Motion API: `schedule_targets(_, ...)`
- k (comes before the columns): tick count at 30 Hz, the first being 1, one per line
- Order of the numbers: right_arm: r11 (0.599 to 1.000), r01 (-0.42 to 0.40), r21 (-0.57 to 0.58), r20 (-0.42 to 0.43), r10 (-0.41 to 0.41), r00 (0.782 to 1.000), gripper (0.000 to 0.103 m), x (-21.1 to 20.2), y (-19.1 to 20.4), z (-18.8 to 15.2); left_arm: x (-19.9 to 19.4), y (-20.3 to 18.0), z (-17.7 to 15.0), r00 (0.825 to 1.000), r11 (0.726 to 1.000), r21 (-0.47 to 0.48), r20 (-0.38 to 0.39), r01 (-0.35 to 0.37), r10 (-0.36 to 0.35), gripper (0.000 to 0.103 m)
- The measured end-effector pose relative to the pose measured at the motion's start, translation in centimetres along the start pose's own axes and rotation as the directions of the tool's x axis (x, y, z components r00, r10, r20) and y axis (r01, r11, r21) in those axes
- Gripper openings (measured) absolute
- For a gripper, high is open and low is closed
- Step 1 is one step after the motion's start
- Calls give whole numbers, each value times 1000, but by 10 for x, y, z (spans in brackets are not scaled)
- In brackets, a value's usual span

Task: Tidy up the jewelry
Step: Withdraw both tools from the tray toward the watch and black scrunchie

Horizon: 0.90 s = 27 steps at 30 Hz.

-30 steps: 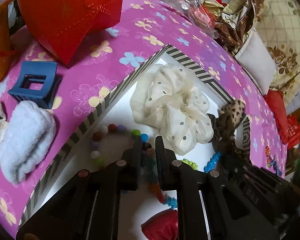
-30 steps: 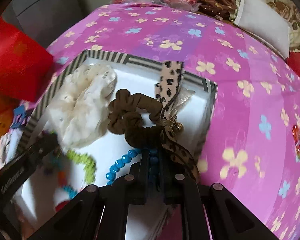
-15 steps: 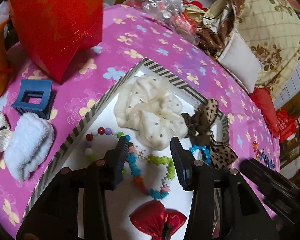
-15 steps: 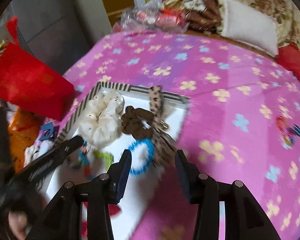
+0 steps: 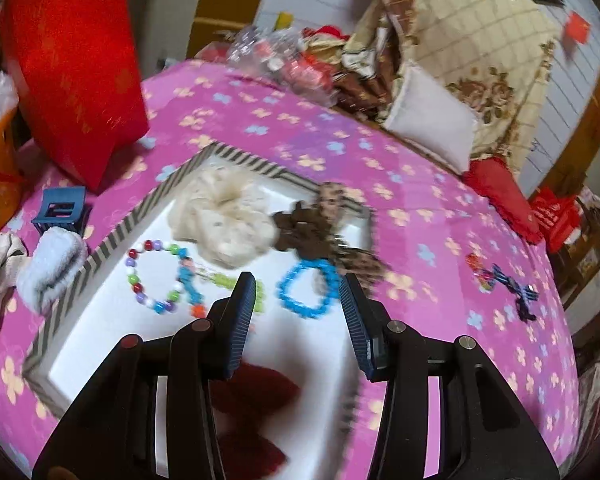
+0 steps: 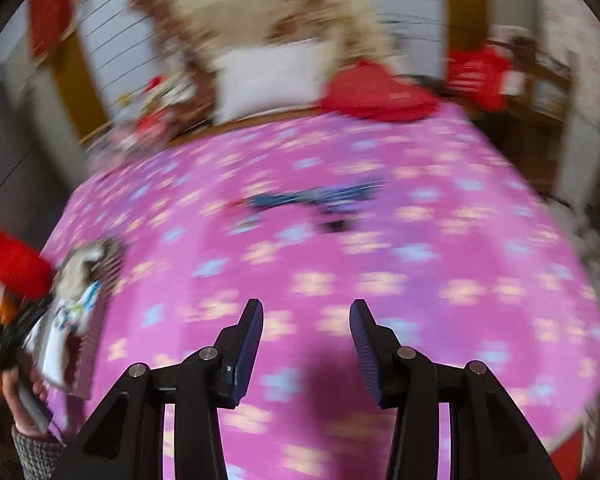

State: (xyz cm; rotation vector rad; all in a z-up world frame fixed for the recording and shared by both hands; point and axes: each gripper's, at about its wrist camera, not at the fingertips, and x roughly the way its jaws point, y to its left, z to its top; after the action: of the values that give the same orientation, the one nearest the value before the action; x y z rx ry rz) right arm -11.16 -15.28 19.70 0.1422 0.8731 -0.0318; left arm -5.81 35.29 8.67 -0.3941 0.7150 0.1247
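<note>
We're holding the left claw [image 5: 298, 294] open, empty, over the white striped-rim tray [image 5: 100, 248]; its jaws have just been opening. A blue bead bracelet [image 5: 306, 294] is lying in the tray beside a multicolour bead bracelet [image 5: 156, 276] and cream scrunchie [image 5: 224, 220]. We're holding the right claw [image 6: 306, 320] open too, empty, over the pink flowered surface [image 6: 420, 280], with a blurred dark-blue beaded piece [image 6: 320, 198] lying well beyond.

Pink floral cloth [image 5: 440, 216] bears a striped tray [image 5: 112, 236].

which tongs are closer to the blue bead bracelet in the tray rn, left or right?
Left. The left tongs hang open right over the blue bead bracelet in the tray. The right tongs are open over bare pink cloth, off to the tray's right.
</note>
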Motion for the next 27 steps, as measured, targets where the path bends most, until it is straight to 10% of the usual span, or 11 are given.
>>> schedule_targets(9, 939, 338, 67, 106, -343, 933, 43, -142, -171, 54, -41, -80, -41, 997, 986, 149, 13, 75, -77, 44)
schedule_targets(13, 946, 295, 136, 173, -316, 933, 56, -178, -198, 74, -59, -104, -65, 993, 975, 189, -40, 113, -107, 44)
schedule_targets(27, 998, 52, -31, 69, -50, 996, 65, -11, -130, -19, -84, -155, -110, 992, 956, 280, -115, 89, -59, 47)
